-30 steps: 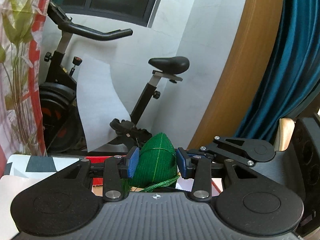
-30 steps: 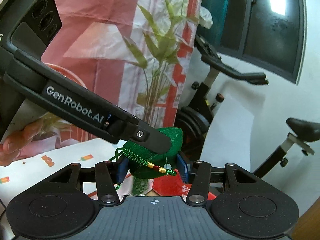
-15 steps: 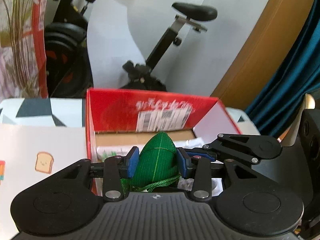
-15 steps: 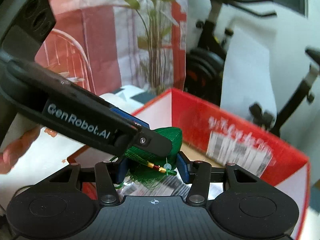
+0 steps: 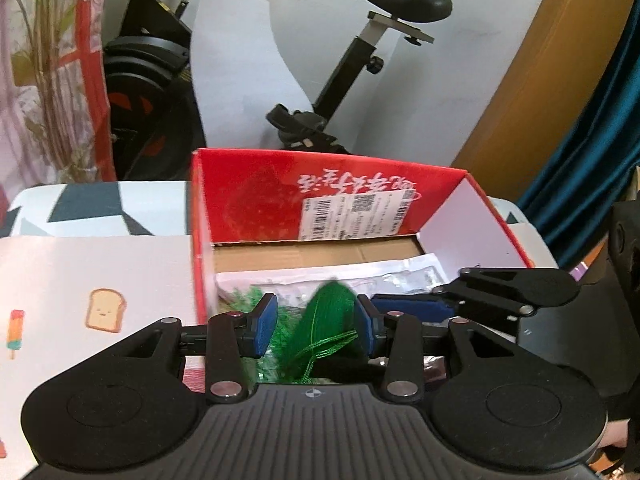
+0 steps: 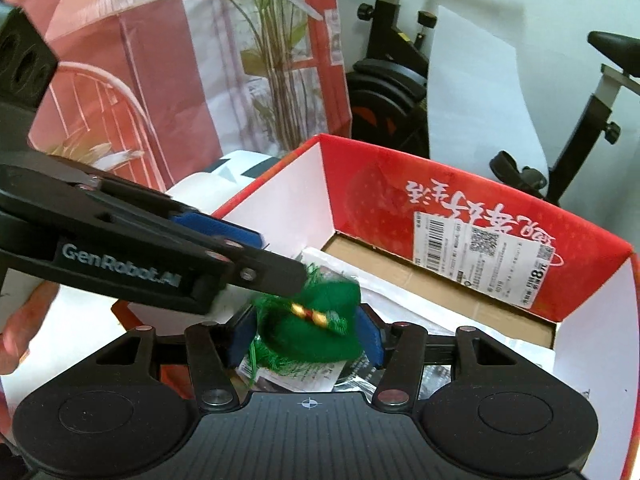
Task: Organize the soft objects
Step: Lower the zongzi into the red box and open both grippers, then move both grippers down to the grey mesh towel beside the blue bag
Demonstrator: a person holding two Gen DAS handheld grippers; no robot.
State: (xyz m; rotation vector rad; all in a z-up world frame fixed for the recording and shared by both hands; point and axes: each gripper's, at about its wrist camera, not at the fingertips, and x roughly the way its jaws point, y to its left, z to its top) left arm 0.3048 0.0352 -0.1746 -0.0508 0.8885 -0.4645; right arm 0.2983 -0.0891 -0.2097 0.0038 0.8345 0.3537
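1. While looking along the left gripper (image 5: 316, 330), note the green sachet (image 5: 328, 320) between its jaws: body leaning on the pad at the picture's right, clear of the other pad (image 5: 266, 328). Jaws therefore read as apart, not clamped.
2. Turning to the right wrist view, find the same sachet between the jaws of the right gripper (image 6: 306, 338). Jaws opening, sachet blurred, neither pad seen pressing on it.
3. Read the placement as purposeful: both grippers tilted down over the open red box (image 5: 256, 184), with the sachet just above the plastic packets (image 5: 352, 276) lying inside. Probably arranged so that a release drops it into the box rather than onto the desk (image 5: 100, 264).
4. Judge the two-gripper hold as suited to a soft, tasselled thing that sags and slips. Judge the step in hand as the letting-go at the end of a carry.
5. From the left wrist view alone:
   - the gap at one pad
   - the patterned desk cover beside the box
   - the other gripper's finger entering from the right
6. From the right wrist view alone:
   - the red-and-gold bead on the sachet's cord
   - the left gripper's fingertip reaching the sachet's top
   - a person's fingers (image 6: 16, 344) at the left edge
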